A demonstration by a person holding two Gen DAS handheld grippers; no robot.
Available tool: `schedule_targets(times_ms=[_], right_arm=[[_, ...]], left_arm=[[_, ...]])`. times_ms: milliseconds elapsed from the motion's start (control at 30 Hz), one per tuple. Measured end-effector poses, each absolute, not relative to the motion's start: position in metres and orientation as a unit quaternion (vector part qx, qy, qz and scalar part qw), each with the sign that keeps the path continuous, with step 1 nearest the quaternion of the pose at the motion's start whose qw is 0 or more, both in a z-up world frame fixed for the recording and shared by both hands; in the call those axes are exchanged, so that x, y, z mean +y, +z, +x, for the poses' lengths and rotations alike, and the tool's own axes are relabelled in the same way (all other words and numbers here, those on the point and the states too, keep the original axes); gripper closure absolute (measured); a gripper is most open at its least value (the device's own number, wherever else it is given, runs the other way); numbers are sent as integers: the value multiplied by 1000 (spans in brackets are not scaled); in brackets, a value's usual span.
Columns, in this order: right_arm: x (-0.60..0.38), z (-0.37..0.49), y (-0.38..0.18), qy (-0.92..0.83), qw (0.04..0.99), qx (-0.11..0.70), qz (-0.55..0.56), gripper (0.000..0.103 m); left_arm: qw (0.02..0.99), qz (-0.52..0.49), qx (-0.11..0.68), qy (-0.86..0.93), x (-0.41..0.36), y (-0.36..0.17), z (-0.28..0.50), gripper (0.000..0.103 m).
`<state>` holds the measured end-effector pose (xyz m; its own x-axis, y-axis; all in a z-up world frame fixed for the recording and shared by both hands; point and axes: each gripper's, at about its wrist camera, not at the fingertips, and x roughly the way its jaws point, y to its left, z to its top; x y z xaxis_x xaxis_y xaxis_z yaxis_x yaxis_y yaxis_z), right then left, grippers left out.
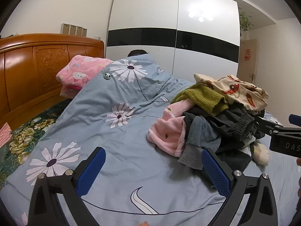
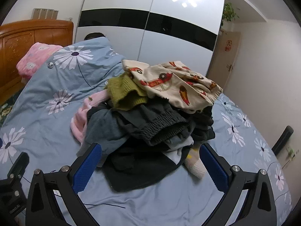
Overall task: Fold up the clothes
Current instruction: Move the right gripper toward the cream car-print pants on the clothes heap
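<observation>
- Clothes [image 2: 150, 113] heaped unfolded on bed [image 2: 47, 98]; no folded stack seen.
- Left hand-held gripper [image 1: 153, 169] and right hand-held gripper [image 2: 150, 165] both spread apart, nothing gripped.
- Whole heap left to be folded.

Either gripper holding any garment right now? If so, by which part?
Nothing held. Left gripper is open over the bare duvet; right gripper is open facing the clothes pile, its pads clear of the fabric.

The clothes [image 2: 150, 116] lie in one unfolded heap on the quilt [image 2: 47, 94]. A cream printed garment [image 2: 173, 82] lies crumpled on top, touching an olive knit [image 2: 126, 92]. Dark grey pieces [image 2: 156, 126] form the middle. A pink garment [image 1: 167, 131] protrudes at the left edge.
</observation>
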<state>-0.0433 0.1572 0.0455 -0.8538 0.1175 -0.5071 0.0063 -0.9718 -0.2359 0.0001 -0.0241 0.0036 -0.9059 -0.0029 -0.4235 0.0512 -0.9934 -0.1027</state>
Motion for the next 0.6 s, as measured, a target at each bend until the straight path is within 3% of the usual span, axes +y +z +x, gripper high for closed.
schedule_targets(times_ms=[600], right_arm=[[188, -43, 14, 954, 60, -86, -280, 0]], left_arm=[[-65, 210, 70, -973, -3, -12, -16, 0]])
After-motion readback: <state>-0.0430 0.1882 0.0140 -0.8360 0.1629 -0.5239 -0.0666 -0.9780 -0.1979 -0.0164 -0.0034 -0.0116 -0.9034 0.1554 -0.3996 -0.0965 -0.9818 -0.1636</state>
